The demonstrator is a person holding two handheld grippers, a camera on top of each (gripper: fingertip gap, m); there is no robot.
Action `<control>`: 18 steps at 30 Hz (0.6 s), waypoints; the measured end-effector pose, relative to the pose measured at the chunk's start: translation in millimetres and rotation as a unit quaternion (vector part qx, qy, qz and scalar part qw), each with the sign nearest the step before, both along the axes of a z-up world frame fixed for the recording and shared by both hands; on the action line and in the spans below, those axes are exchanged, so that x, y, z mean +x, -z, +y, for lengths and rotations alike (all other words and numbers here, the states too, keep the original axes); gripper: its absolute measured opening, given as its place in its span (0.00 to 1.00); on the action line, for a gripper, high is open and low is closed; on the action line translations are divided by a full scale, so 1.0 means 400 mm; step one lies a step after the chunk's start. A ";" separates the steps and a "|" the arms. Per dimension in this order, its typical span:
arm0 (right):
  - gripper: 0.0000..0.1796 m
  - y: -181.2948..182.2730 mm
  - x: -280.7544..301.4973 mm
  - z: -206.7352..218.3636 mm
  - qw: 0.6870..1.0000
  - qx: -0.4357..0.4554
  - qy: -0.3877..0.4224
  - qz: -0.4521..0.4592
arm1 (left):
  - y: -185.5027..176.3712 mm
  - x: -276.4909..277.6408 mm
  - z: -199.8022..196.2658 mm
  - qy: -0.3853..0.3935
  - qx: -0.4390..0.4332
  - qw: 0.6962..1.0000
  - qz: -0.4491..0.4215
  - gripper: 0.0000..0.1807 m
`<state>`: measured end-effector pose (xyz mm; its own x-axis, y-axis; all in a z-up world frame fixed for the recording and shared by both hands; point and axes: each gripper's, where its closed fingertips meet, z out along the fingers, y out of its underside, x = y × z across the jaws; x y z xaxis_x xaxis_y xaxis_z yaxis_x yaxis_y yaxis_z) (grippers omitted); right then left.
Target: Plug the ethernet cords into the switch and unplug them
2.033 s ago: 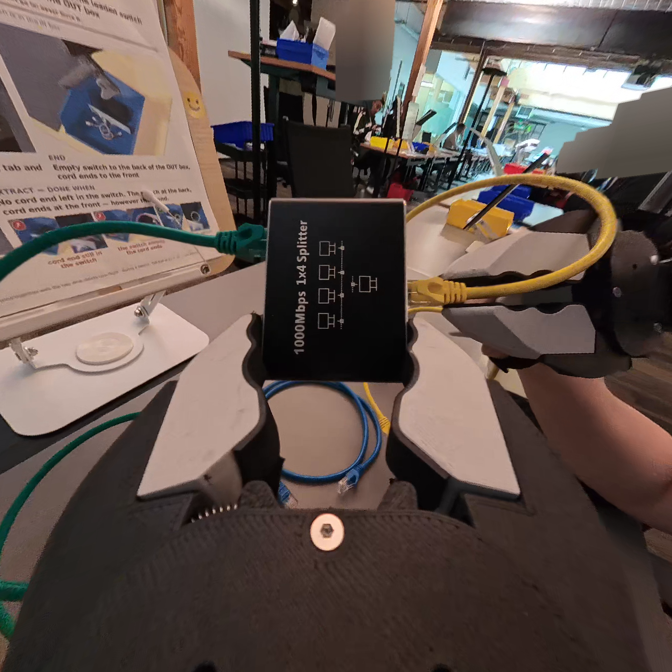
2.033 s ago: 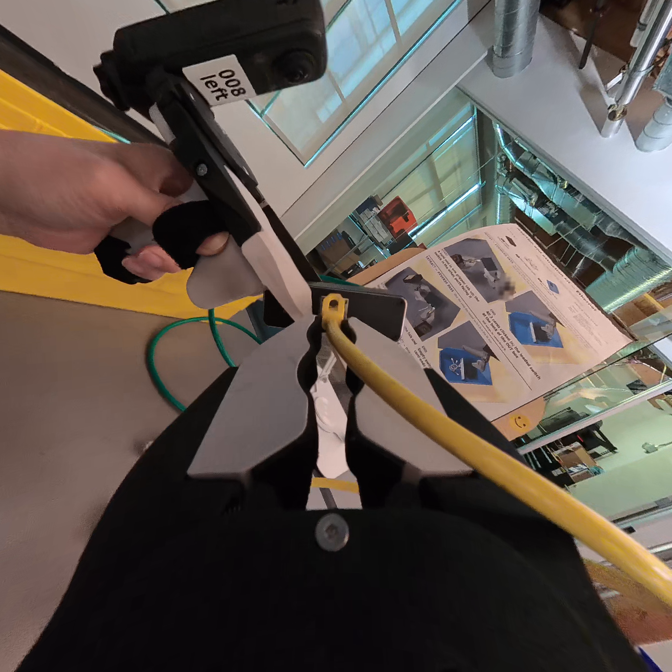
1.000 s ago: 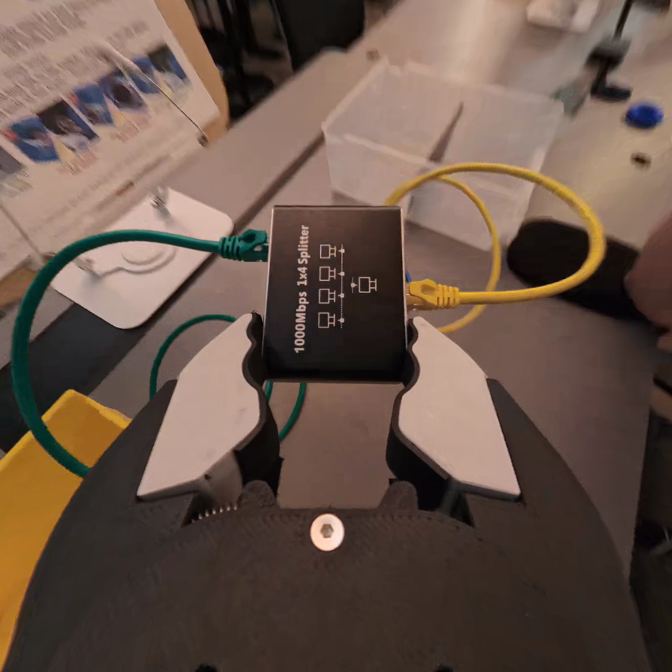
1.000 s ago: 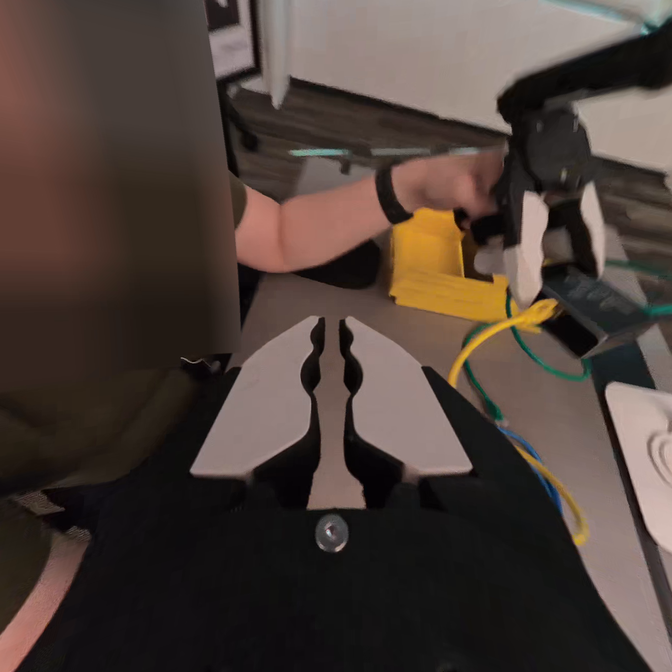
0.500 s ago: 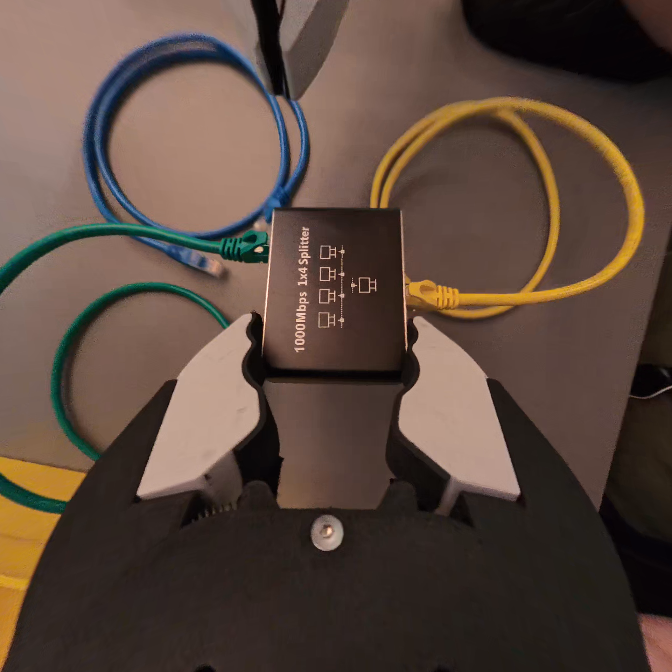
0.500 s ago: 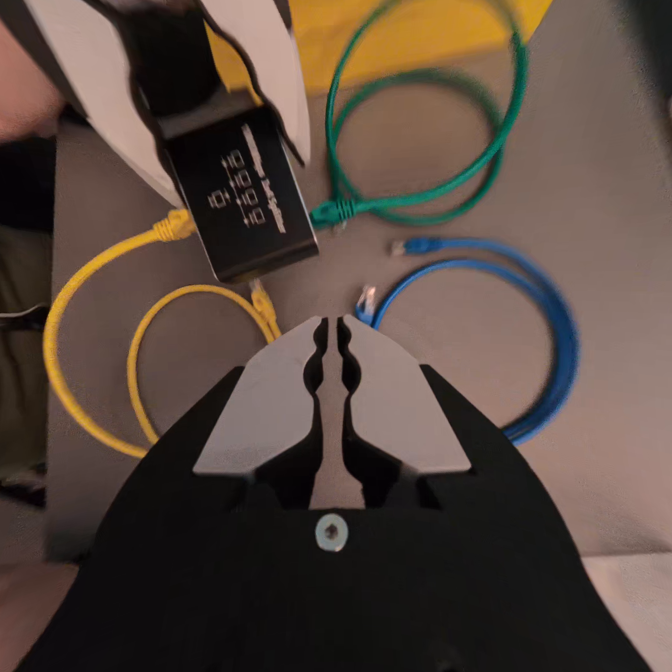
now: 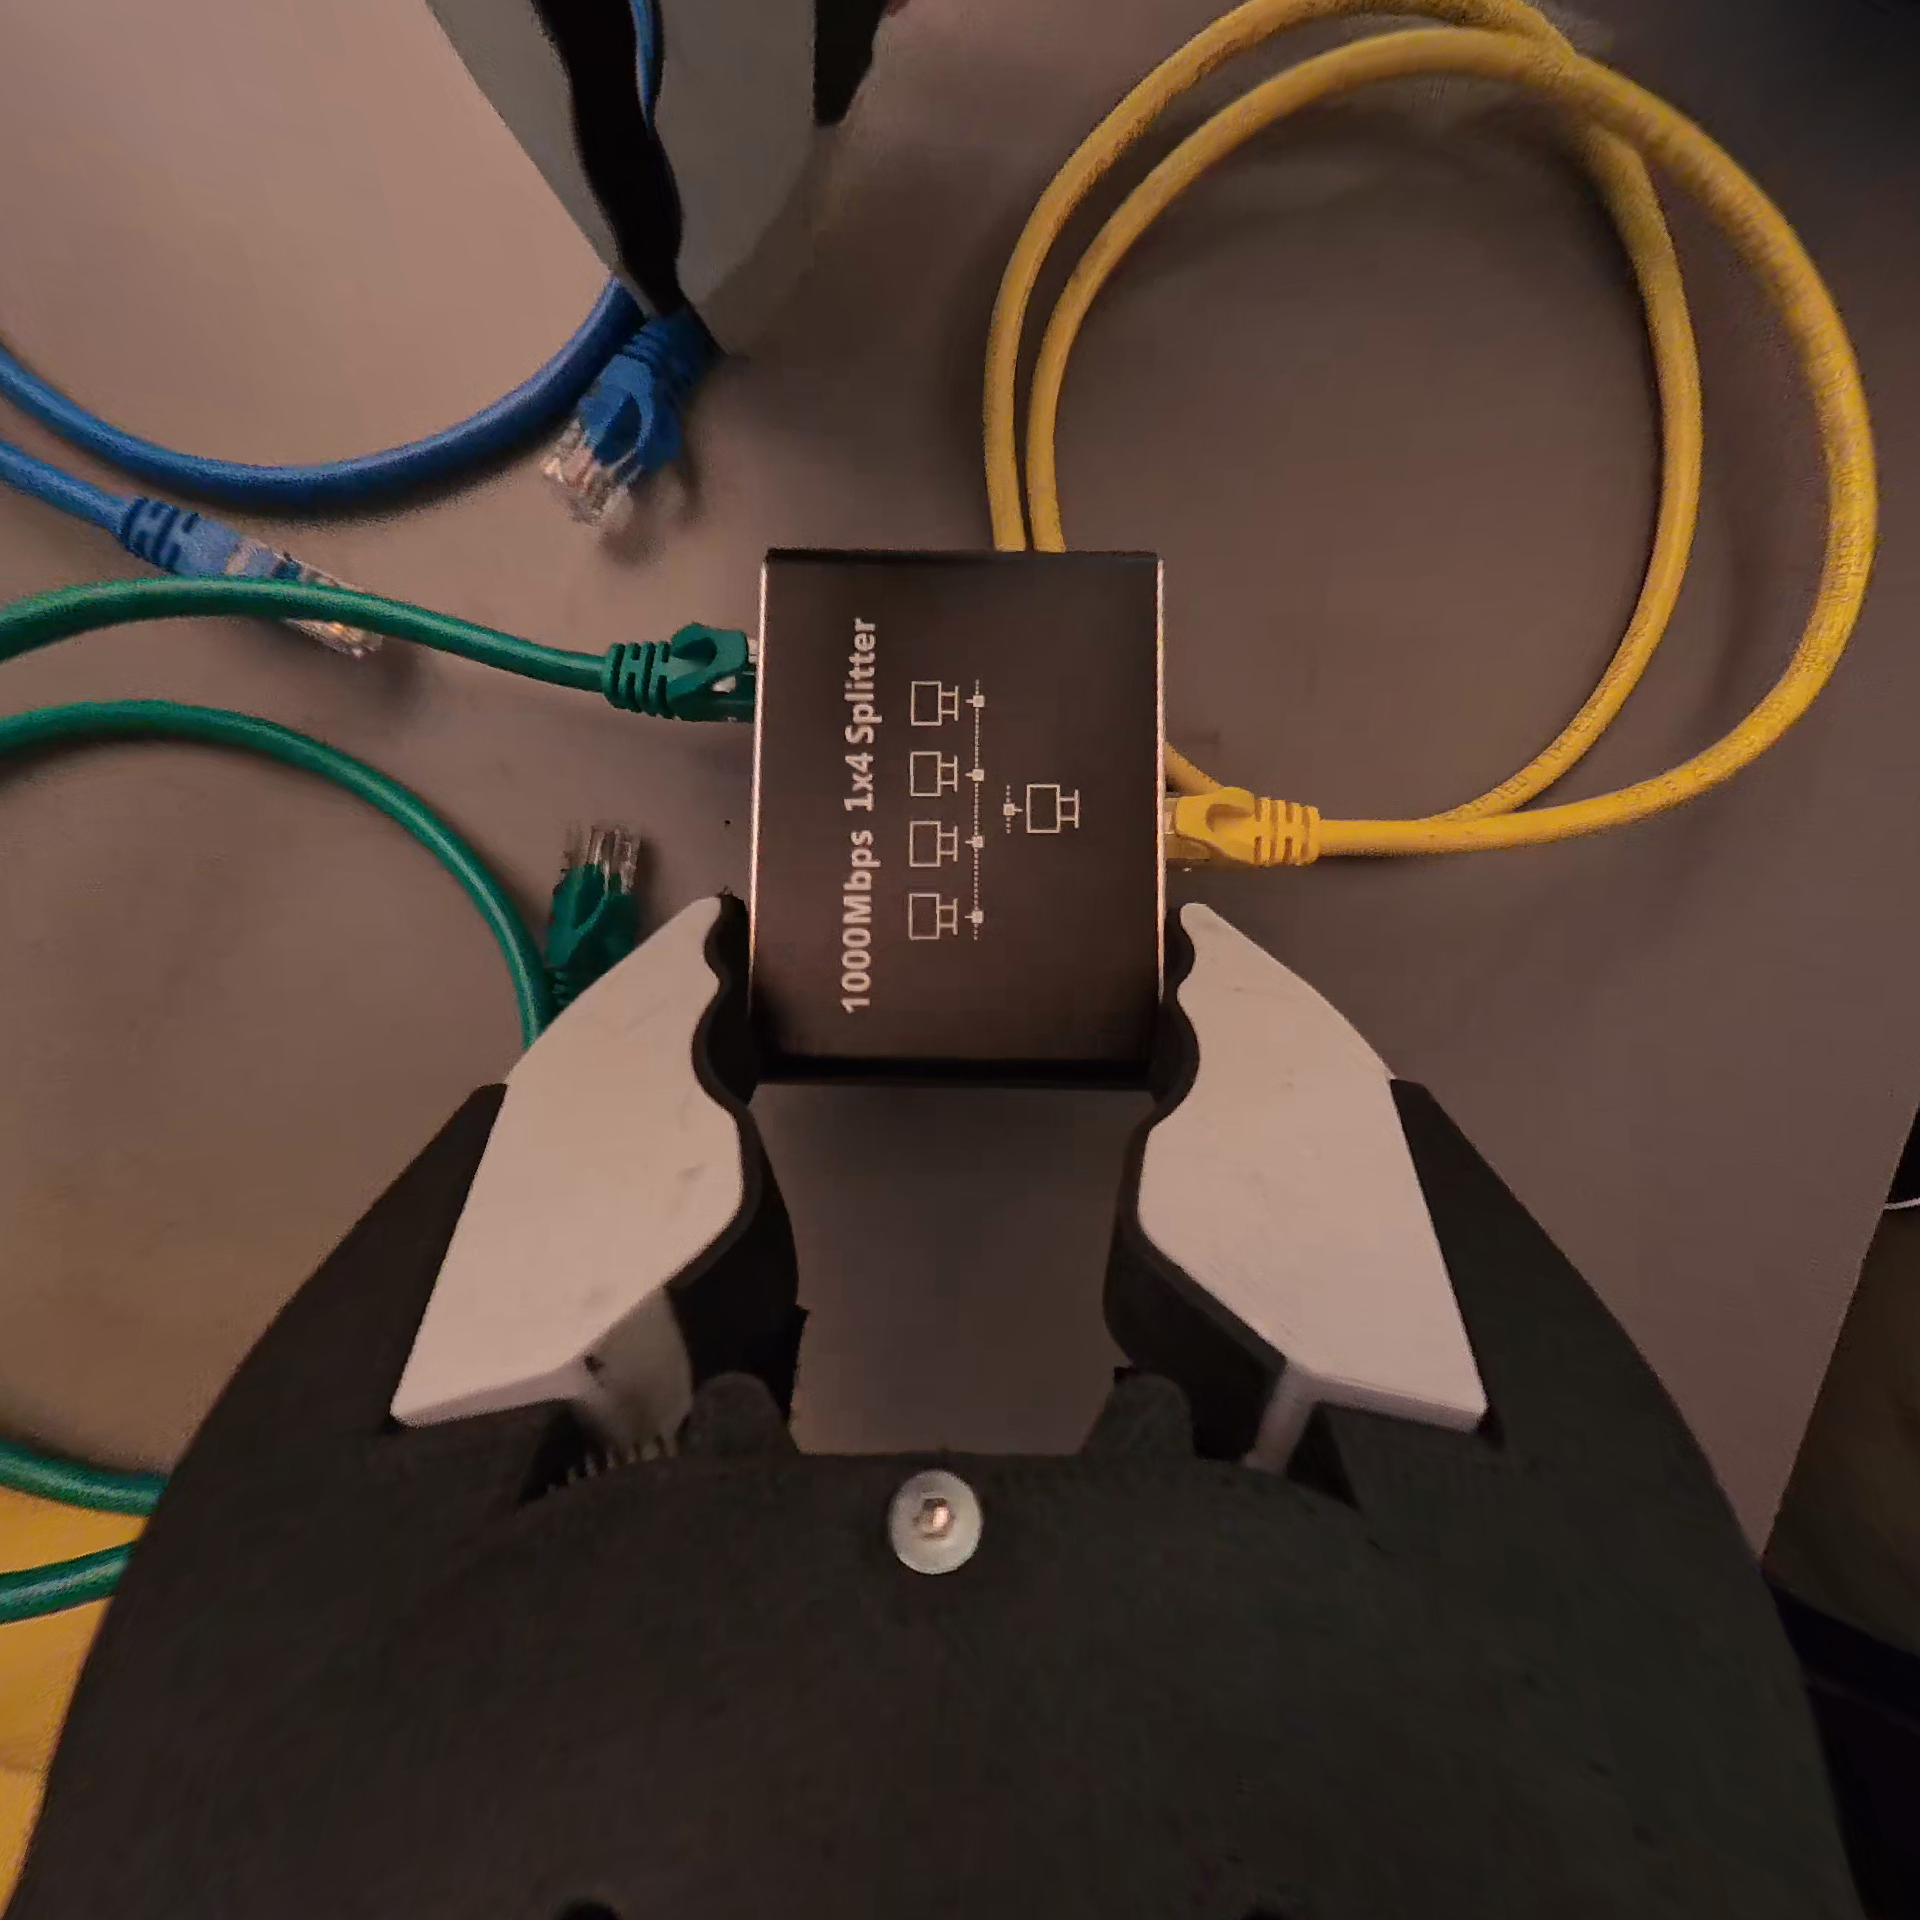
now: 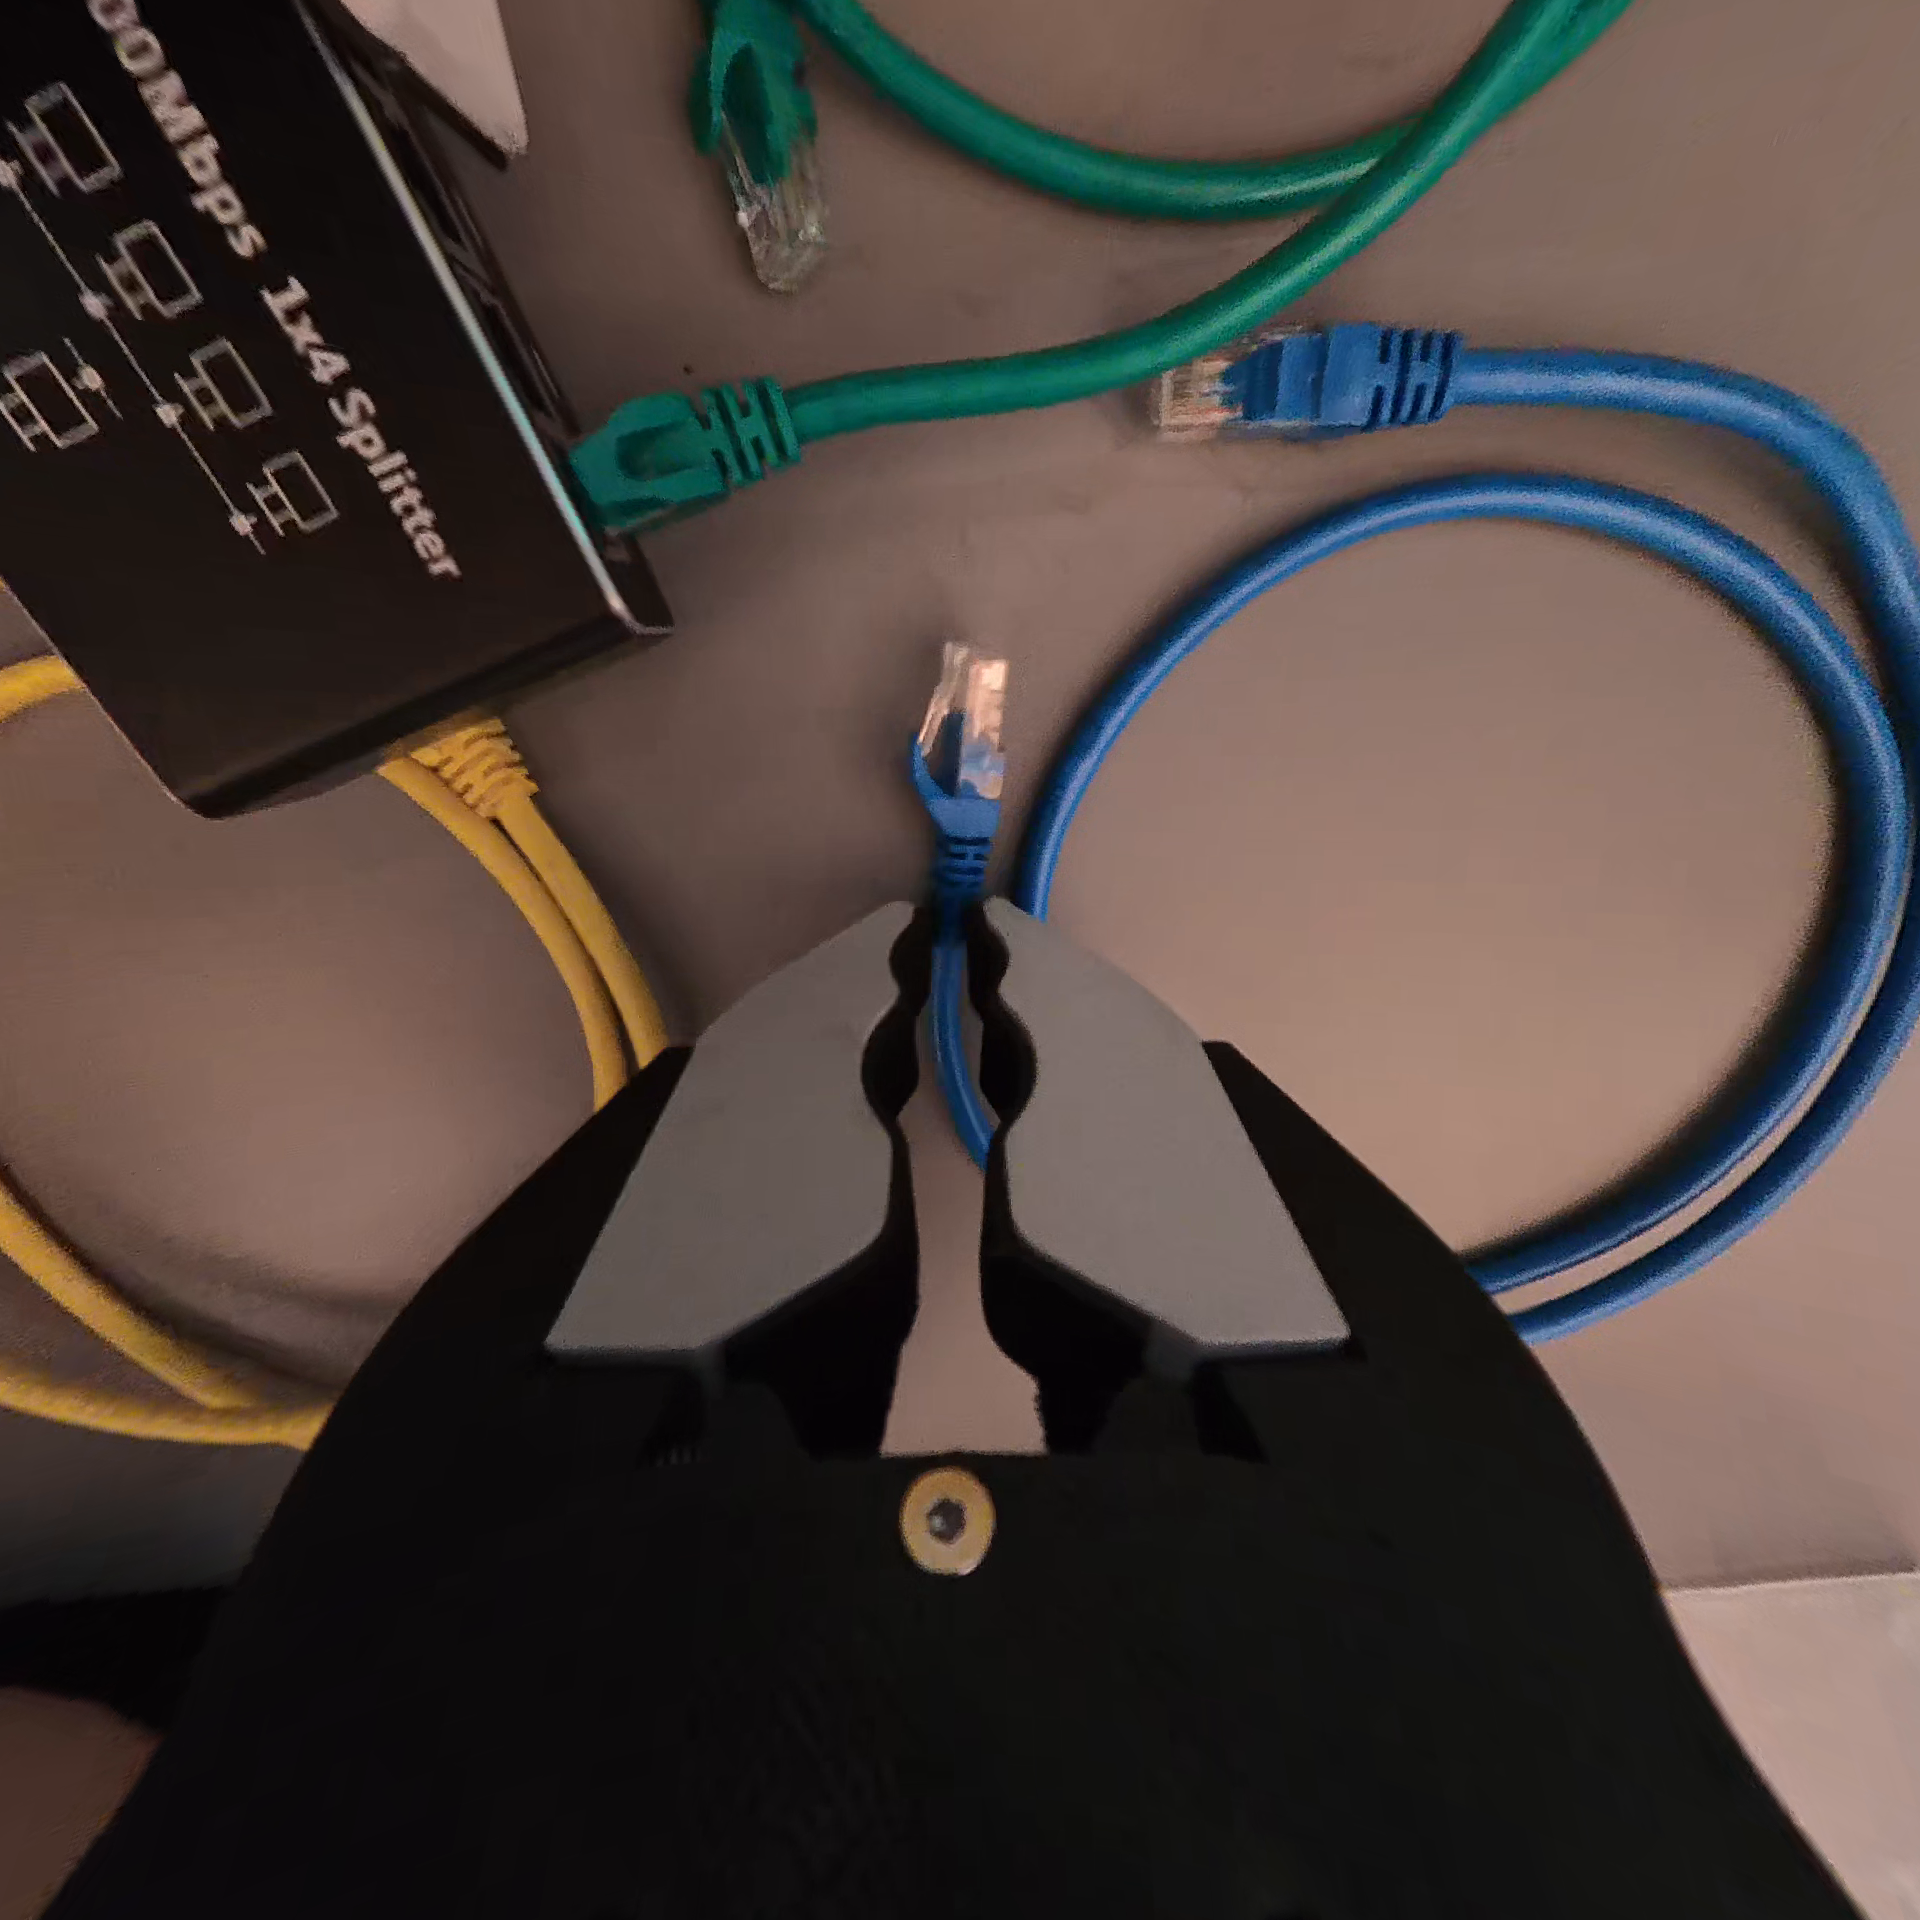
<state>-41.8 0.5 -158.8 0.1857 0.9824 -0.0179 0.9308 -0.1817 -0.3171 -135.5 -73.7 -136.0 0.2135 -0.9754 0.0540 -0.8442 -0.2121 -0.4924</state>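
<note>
The black switch (image 7: 961, 810) is clamped at its near end between the fingers of my left gripper (image 7: 951, 935), just above the grey table. A green cord (image 7: 675, 670) is plugged into its left side and a yellow cord (image 7: 1236, 826) into its right side. My right gripper (image 8: 948, 914) is shut on the blue cord (image 8: 1662, 1195) just behind one plug (image 8: 961, 727), which sticks out past the fingertips. In the left wrist view it shows at the top (image 7: 665, 156), beyond the switch. The switch also shows in the right wrist view (image 8: 260, 416).
The loose green plug (image 7: 592, 894) lies left of the switch, and the other blue plug (image 8: 1299, 390) lies near the green cord. The yellow loop (image 7: 1558, 416) lies at the right. A yellow bin (image 7: 31, 1662) is at the lower left, and a white plate (image 8: 1818, 1683) is at the right wrist view's lower right. My right fingertips sit around 12 centimetres from my left ones.
My right gripper let go of the yellow cord, swung down to the table and closed on the blue cord behind its plug. My left gripper tilted down over the table, still holding the switch.
</note>
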 end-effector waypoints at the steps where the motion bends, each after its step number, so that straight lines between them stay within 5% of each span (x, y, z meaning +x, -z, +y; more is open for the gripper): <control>1: 0.04 0.000 0.000 0.001 1.000 0.002 -0.004 -0.005 | 0.006 -0.002 -0.002 -0.001 -0.004 1.000 0.000 0.41; 5: 0.03 -0.032 -0.006 -0.007 1.000 -0.017 -0.004 0.025 | 0.031 -0.004 -0.013 -0.003 -0.036 0.999 -0.005 0.43; 10: 0.03 -0.177 -0.020 -0.033 0.988 -0.019 -0.018 0.149 | -0.022 0.018 -0.012 -0.017 -0.088 0.992 -0.091 0.48; 13: 0.03 -0.253 -0.017 -0.056 0.979 -0.010 -0.035 0.199 | -0.132 0.022 0.027 -0.041 -0.062 0.982 -0.175 0.50; 18: 0.03 -0.324 -0.011 -0.075 0.973 0.032 -0.054 0.222 | -0.392 0.114 0.064 -0.077 -0.042 0.920 -0.381 0.36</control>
